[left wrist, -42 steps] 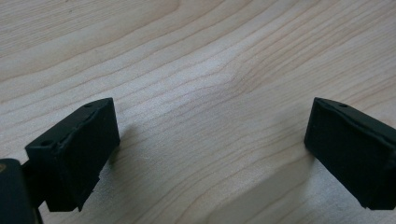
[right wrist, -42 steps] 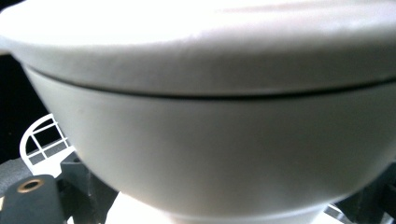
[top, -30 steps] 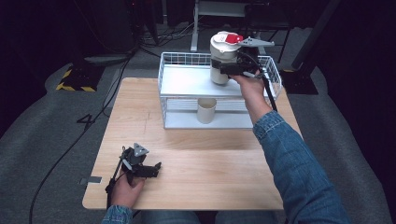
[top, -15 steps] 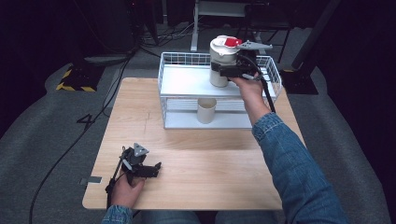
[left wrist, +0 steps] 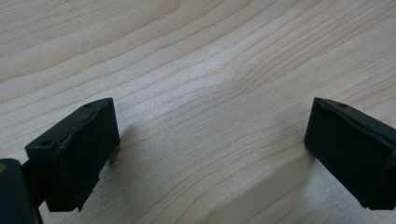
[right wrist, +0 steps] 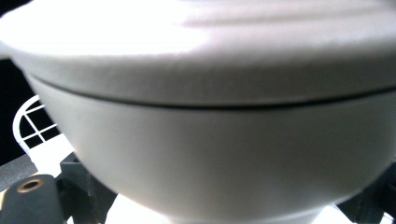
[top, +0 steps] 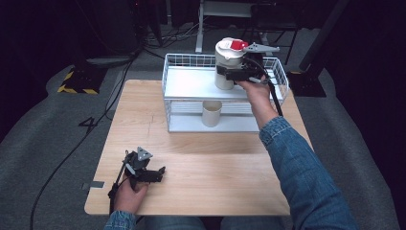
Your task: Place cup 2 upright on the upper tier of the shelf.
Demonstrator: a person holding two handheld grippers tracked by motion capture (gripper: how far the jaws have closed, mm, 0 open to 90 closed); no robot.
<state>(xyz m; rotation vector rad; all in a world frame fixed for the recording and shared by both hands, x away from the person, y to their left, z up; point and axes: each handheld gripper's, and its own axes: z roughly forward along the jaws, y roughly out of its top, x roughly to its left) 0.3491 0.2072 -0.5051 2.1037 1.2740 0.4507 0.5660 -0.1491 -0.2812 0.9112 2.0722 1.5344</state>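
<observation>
White cup (top: 229, 64) clamped between the right gripper (top: 239, 73) jaws, held over the top shelf of the wire rack (top: 177, 103), red on its lid. Second cup (top: 211, 113) on the lower shelf. Left gripper (top: 143, 171) down on the wood table (top: 215, 163), jaws wide apart, nothing between.

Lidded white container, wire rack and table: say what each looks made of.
Container: likely plastic, though glazed ceramic is possible; smooth, slightly glossy white, with a seamed lid.
Rack: white-coated metal wire, judging by its thin grid walls.
Table: pale wood or wood-look laminate with visible grain and a matte finish.
</observation>
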